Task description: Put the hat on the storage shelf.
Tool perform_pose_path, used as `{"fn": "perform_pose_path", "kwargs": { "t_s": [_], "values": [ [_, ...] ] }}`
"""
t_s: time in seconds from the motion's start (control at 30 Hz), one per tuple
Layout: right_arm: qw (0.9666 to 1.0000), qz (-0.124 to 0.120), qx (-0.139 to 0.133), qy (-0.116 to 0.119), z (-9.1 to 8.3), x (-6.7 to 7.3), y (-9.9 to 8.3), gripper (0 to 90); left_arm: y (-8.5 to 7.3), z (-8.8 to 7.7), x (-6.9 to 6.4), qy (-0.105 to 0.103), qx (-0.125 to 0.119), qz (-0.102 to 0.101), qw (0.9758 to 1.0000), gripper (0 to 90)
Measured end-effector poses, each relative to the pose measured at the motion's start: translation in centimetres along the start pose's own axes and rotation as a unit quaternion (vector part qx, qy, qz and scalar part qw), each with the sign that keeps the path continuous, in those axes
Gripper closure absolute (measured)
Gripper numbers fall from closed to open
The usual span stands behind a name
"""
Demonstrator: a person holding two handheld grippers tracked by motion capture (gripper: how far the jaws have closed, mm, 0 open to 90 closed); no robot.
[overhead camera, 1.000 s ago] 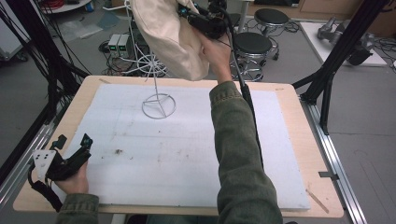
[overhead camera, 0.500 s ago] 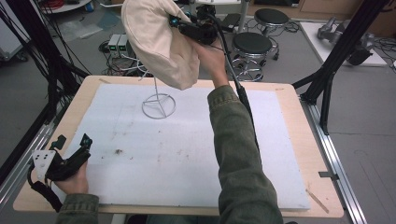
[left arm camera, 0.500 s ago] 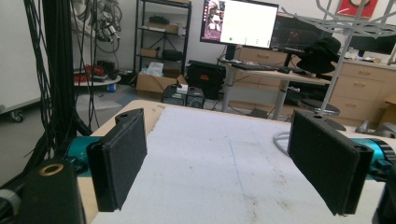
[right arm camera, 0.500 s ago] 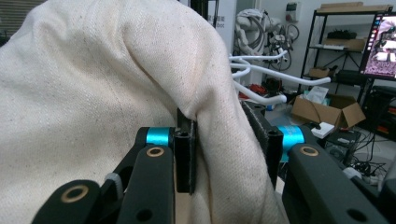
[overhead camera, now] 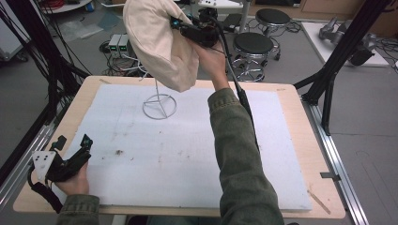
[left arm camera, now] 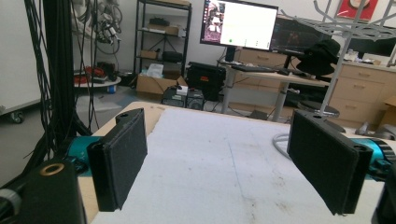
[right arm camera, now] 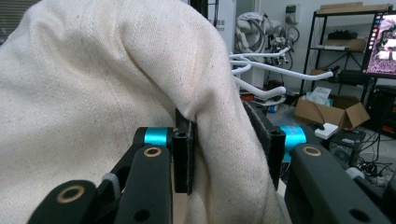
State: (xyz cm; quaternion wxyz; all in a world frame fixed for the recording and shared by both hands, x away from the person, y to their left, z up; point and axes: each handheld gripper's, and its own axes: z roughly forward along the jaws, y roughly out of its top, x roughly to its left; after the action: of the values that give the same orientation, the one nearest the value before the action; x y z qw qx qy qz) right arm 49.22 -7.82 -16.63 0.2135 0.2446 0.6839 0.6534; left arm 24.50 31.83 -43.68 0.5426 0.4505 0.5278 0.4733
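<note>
Cluttered lab, stools and cable bundles behind a wooden table [overhead camera: 291, 101] topped with a white foam board [overhead camera: 187, 154]. A white wire hat stand [overhead camera: 159, 104] rises from its round base on the board, directly below the right gripper [overhead camera: 180, 26], which is raised high at the far edge. A cream fabric hat [overhead camera: 157, 40] hangs at that gripper, draped over the stand's upper part (its hooks show behind the cloth in the right gripper view).

Change: a second ago the hat hung lower and more limp; now it sits higher and rounder over the stand top. The right gripper's jaws have just been opening a bit, and a fold of the hat [right arm camera: 219, 140] lies between them, touching the left pad, with the right pad seemingly backed off. Reads as a release starting: hat likely being left on the stand, grip loosening but not yet clear of the cloth.

Left gripper [overhead camera: 70, 147] rests at the board's near left corner, jaws wide apart, nothing between them, well away from the hat.
</note>
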Motion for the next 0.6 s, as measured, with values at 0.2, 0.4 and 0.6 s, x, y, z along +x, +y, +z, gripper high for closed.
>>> {"fn": "perform_pose_path", "kwargs": {
  "t_s": [0.2,0.4,0.6],
  "values": [
    [0.9999,-0.007,-0.002,-0.008,-0.1,0.1,0.0,59.7,0.0,0.0,-0.1,0.000,-0.001,0.000,1.0000,20.3],
    [0.9999,0.006,-0.004,-0.015,-0.5,-0.4,-0.3,47.3,0.0,0.0,-0.1,-0.001,0.001,0.002,1.0000,20.3],
    [0.9995,0.025,-0.013,-0.015,-1.1,-1.1,-0.9,41.9,0.0,0.0,-0.1,-0.001,0.002,0.001,1.0000,20.3]
  ]
}}
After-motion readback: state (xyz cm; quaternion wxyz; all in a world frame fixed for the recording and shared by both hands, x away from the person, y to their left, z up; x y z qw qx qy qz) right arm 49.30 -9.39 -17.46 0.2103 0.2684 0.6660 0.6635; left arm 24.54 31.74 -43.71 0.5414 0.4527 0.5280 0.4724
